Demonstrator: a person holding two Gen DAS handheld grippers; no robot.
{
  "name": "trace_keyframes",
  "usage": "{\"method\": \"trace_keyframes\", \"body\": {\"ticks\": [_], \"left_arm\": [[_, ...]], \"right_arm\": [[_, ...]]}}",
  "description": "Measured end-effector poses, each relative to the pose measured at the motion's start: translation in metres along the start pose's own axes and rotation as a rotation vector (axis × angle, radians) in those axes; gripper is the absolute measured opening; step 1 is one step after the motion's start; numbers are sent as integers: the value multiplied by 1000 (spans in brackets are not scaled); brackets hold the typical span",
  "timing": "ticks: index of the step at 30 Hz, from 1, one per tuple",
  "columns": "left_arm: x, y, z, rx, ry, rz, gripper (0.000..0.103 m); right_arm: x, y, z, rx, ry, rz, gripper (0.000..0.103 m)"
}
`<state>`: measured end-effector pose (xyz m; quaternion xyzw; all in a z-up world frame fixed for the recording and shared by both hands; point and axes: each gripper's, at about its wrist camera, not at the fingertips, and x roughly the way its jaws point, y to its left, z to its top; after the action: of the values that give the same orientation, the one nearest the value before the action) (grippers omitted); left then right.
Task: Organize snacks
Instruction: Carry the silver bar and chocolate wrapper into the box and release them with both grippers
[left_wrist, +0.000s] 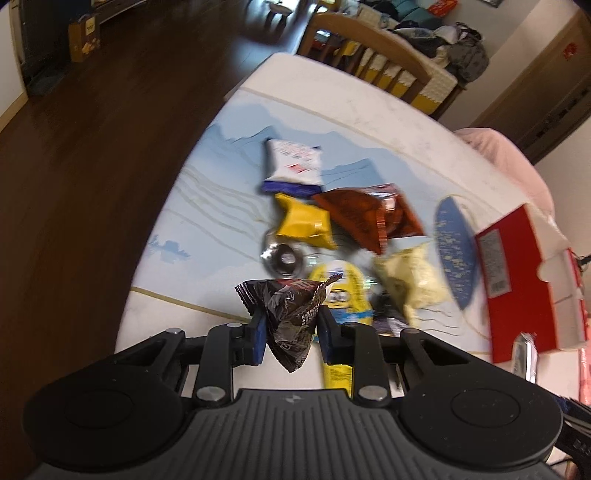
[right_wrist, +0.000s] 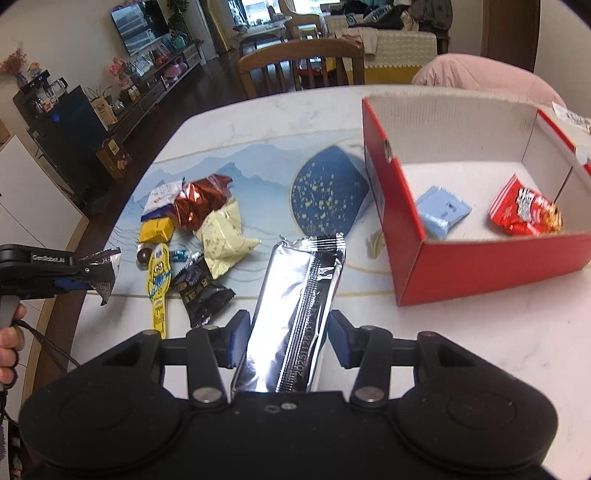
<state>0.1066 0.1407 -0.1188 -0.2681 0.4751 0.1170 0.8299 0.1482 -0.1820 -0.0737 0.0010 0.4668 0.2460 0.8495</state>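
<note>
Tabletop (right_wrist: 258, 122) carries a red box (right_wrist: 480, 258) holding a pale blue packet (right_wrist: 441, 212) and a red packet (right_wrist: 526, 212). Loose snacks lie heaped to its left. Right claw (right_wrist: 282, 339) pinches a long silver packet (right_wrist: 299, 295); left claw (left_wrist: 290, 321) pinches a dark crumpled wrapper (left_wrist: 291, 314), clear of the heap. Likely next: carry both over the box and release.

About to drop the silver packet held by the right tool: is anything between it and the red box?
Nothing visible blocks it. The silver packet faces bare table up to the red box; the snack pile lies left.
</note>
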Motion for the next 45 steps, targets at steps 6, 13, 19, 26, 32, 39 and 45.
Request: {"method": "trace_keyframes", "body": {"ticks": [6,13,19,26,32,39,45], "left_arm": [[-23,-30,1,43,-30,-57,27],[-38,-79,3,115,-55,-115,27],[-41,-133,2,189,-63,-155,27],[-36,-199,-4,276,-62,-185,27],[-22,-252,-10,343,-49,-182,27],[5,-307,-17,391,-21,-161,27],[34,-346,-20,423,12,-129,27]], "right_arm": [[-23,-10,12,-23,-50,7,46],[-48,-31,28,-66,-111,-5,46],[-58,-60,44,-80,-141,-31,46],[-62,-103,63,-84,-156,-53,46],[-60,-144,78,-81,-155,-76,46],[-47,-193,94,-85,-140,-104,46],[-27,-228,101,-113,-93,-114,46]]}}
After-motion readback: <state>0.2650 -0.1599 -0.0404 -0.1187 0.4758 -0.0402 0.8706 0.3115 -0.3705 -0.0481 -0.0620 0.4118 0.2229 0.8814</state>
